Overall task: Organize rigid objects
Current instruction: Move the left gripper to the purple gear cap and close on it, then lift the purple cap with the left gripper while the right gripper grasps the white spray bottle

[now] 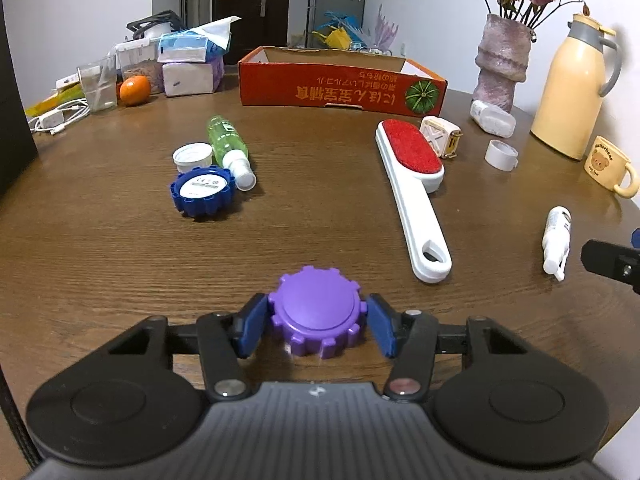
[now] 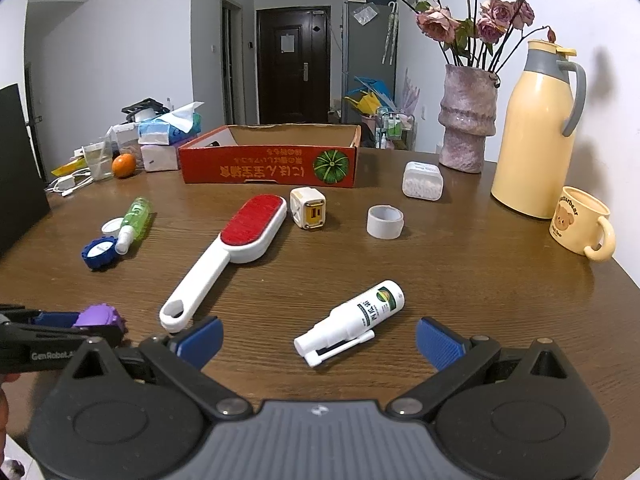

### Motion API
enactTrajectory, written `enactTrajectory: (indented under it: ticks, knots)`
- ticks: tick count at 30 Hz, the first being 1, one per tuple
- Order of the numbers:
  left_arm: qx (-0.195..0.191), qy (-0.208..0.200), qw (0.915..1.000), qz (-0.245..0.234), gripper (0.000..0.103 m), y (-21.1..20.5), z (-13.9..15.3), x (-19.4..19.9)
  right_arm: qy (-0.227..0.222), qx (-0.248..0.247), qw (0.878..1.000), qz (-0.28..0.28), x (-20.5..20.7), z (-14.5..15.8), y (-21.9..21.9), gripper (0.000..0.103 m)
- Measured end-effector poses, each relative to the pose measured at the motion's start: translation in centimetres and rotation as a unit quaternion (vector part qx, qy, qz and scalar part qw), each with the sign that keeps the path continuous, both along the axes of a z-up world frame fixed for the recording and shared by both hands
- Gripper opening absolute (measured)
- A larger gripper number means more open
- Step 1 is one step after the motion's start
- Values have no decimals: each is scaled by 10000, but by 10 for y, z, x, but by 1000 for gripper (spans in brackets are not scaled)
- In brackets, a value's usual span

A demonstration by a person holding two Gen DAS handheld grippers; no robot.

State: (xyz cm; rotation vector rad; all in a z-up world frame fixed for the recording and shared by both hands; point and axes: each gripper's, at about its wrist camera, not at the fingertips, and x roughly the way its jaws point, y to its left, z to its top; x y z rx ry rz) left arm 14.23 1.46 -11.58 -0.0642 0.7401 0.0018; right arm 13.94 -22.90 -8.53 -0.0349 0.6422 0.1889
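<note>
My left gripper [image 1: 316, 326] has its blue pads against both sides of a purple gear-shaped cap [image 1: 316, 312] near the table's front edge; the cap also shows in the right wrist view [image 2: 98, 316]. My right gripper [image 2: 320, 340] is open and empty, with a white spray bottle [image 2: 352, 320] lying between and just beyond its fingers. A white lint brush with a red pad [image 1: 412, 184] lies mid-table. A blue gear cap [image 1: 202, 190], a green spray bottle [image 1: 230, 148] and a white lid [image 1: 192, 156] lie left. An open orange cardboard box [image 1: 340, 84] stands at the back.
A white charger cube [image 2: 308, 208], a tape roll [image 2: 384, 222] and a white container [image 2: 422, 180] lie near the box. A vase [image 2: 466, 128], yellow jug [image 2: 534, 132] and bear mug [image 2: 580, 222] stand right. Tissue packs, an orange [image 1: 134, 90] and cables clutter the back left.
</note>
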Motion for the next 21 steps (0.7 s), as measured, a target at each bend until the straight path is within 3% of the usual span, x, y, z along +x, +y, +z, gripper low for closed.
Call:
enactTrajectory:
  ticks: [6,12,21]
  knots:
    - [-102,-32,9999,-40,55,4,0,3,-14,-122,9999,-11,6,-6,-3,103]
    - [-135,-59,9999,-50,55,6,2,2,-261,-520,9974,420,10,-19,-10,103]
    - [-138,-76,9999,24,55,5,5,3,-194,-478,9939,971,30,-35,-25,103]
